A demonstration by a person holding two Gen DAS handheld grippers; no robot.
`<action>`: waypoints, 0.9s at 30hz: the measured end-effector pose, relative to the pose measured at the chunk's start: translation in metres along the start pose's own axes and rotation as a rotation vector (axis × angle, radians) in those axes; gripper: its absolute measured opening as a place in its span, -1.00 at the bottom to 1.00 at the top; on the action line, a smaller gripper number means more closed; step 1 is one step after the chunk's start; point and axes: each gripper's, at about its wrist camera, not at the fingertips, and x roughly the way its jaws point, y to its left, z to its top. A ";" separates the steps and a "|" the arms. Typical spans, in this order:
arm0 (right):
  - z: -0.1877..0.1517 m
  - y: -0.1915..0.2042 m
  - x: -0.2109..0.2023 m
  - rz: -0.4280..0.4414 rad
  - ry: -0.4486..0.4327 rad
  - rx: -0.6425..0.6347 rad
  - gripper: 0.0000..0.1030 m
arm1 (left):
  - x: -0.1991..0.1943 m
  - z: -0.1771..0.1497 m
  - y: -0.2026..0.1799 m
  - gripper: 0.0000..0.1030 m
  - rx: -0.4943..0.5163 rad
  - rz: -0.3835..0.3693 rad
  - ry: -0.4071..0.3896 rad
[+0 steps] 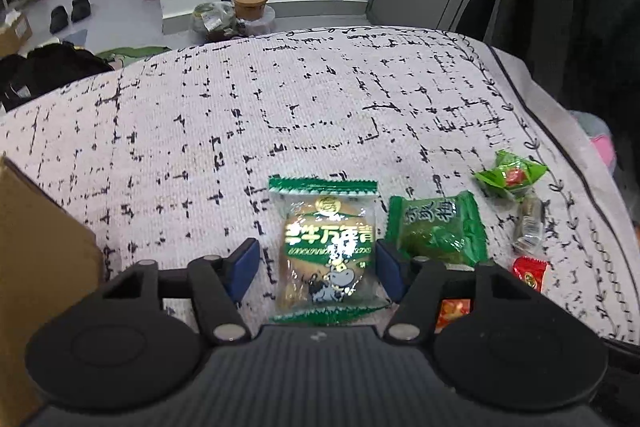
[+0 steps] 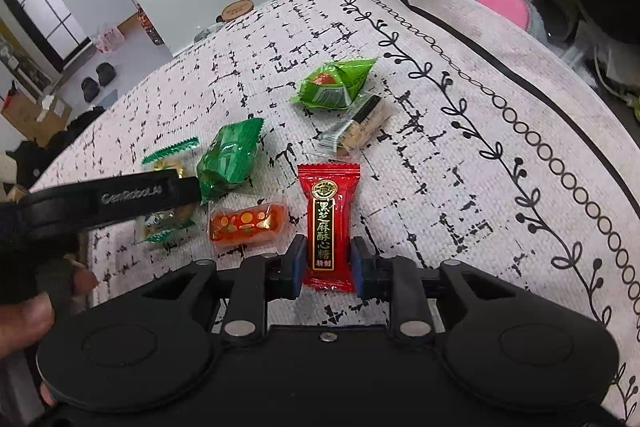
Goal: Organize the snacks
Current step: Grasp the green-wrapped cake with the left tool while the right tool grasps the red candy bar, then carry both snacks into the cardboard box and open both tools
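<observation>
Cookie packet (green) — between fingers

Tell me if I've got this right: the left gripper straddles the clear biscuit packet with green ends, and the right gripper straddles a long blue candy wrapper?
Not quite. The long candy wrapper between the right gripper fingers is red with gold lettering, not blue, as the right wrist view shows. The left gripper does straddle the clear biscuit packet with green ends.

The left gripper is held low and level, its jaws spread wide apart. The right gripper is likewise low, jaws drawn in narrow. At 9 o'clock in the right wrist view, a bare hand grips the left gripper's handle.
</observation>
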 end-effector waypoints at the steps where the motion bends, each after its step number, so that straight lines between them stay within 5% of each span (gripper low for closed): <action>1: -0.001 0.002 0.001 -0.004 -0.003 -0.011 -0.53 | 0.001 0.000 -0.001 0.09 0.008 0.012 0.004; 3: -0.001 0.003 0.000 -0.007 -0.006 -0.005 -0.59 | -0.001 -0.001 -0.001 -0.07 0.015 0.036 -0.001; 13: -0.011 -0.006 -0.019 0.061 -0.037 0.076 -0.62 | -0.029 -0.011 0.018 -0.08 -0.039 0.021 0.000; 27: -0.010 0.023 -0.059 0.150 -0.115 0.057 -0.62 | -0.103 -0.018 0.041 -0.08 -0.080 -0.009 -0.103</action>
